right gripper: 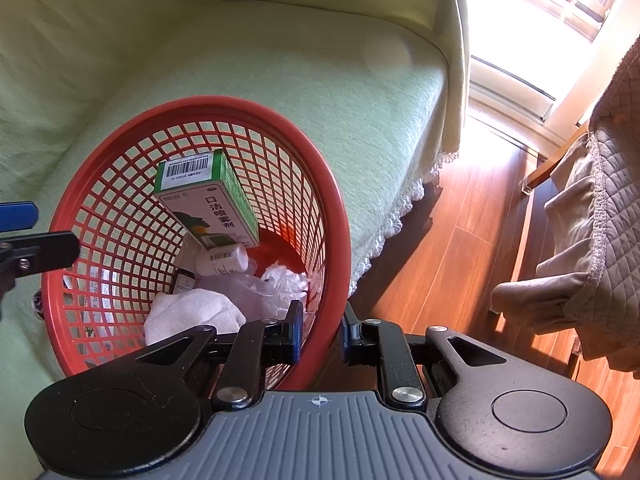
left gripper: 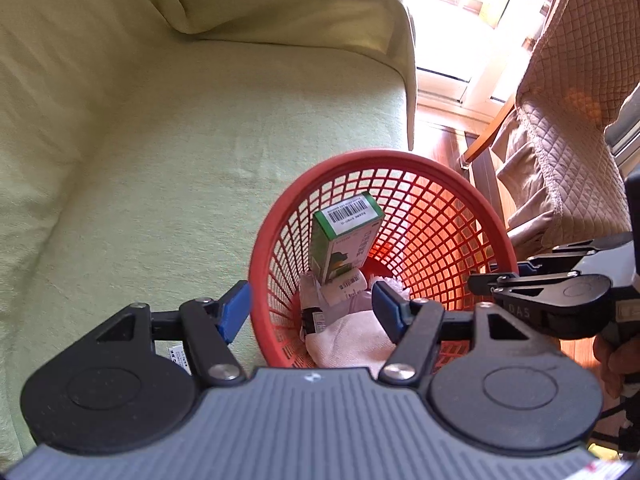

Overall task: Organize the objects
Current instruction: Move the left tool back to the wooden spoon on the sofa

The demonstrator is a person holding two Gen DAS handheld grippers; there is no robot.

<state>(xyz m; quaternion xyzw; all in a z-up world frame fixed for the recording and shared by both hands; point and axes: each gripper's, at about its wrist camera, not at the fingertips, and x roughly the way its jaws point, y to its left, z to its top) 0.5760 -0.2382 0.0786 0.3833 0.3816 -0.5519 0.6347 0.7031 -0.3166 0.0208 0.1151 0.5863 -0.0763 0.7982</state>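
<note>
Right gripper (right gripper: 319, 336): narrow, blue pads pinching the near rim of the red basket (right gripper: 120, 128).
Left gripper (left gripper: 310, 312): wide, nothing between its pads, above the basket mouth.
Green box (right gripper: 208, 200): leaning inside the basket, over a white bottle (right gripper: 222, 260) and white cloth (right gripper: 192, 312).
Basket: beside the green-covered sofa (right gripper: 280, 60).

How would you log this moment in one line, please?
left gripper: open, empty | right gripper: clamped on red basket rim | green box: inside basket

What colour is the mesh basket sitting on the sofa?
The basket is red, with an open grid wall. It shows best in the right wrist view.
</note>
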